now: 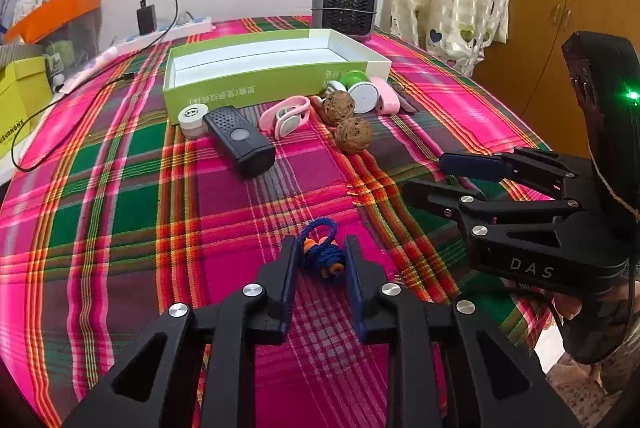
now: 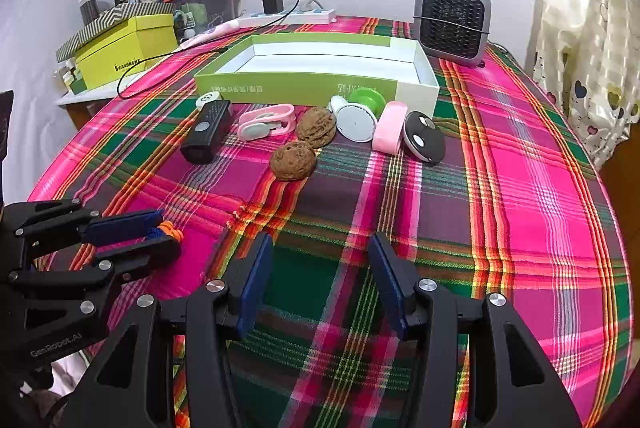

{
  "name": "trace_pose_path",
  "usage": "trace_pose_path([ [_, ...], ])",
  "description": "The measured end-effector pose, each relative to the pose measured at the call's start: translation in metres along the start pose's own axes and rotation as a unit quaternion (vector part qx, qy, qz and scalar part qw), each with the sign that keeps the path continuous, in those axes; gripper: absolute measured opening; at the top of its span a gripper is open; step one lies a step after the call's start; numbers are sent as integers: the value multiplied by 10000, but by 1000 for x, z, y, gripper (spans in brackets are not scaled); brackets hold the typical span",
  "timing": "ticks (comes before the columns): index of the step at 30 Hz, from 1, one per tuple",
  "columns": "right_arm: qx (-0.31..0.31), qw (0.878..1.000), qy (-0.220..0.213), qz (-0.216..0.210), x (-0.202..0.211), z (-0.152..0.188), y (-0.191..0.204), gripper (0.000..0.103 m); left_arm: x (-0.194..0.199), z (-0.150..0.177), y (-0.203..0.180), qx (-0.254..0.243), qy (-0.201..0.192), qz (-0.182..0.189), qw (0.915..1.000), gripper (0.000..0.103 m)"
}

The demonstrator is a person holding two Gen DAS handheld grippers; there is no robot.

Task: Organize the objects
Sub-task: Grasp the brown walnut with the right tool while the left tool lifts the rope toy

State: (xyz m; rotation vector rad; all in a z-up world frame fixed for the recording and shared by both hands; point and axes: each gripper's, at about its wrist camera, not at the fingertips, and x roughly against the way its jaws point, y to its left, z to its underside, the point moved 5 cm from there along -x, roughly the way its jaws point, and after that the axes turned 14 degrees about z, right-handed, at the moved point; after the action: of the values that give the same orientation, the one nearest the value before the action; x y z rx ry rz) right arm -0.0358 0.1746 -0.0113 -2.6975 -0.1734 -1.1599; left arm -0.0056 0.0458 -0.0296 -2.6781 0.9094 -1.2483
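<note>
Left wrist view first: the green-and-white box (image 1: 256, 84) sits at the far side of the plaid tablecloth (image 1: 120, 212), open-topped and showing only its white floor. Along its near wall runs a row of clutter, all outside it: a white round device (image 1: 193, 120), a black gadget (image 1: 240, 140), a pink clip (image 1: 285, 116), two walnuts (image 1: 353, 134), a white disc (image 1: 363, 97) and a pink case (image 1: 387, 96). Nearer in, the left gripper (image 1: 320, 256) pinches a blue cord trinket with orange beads (image 1: 322, 254) resting on the cloth. To its right, the right gripper (image 2: 320, 268) stands partly spread over bare cloth, nothing between its pads. A grey heater (image 2: 452, 20) stands beyond the box.
</note>
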Motion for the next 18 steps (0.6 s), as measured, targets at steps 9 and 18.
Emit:
trace_pose_path([
  [9,-8,10000,3,-39,-4,-5,1,51,-1,-4,4,4,-30,-43,10000,19],
  [18,-47,9997,-42,-236,-10,-24,9,49,-3,-11,19,122,-103,-188,9997,19],
])
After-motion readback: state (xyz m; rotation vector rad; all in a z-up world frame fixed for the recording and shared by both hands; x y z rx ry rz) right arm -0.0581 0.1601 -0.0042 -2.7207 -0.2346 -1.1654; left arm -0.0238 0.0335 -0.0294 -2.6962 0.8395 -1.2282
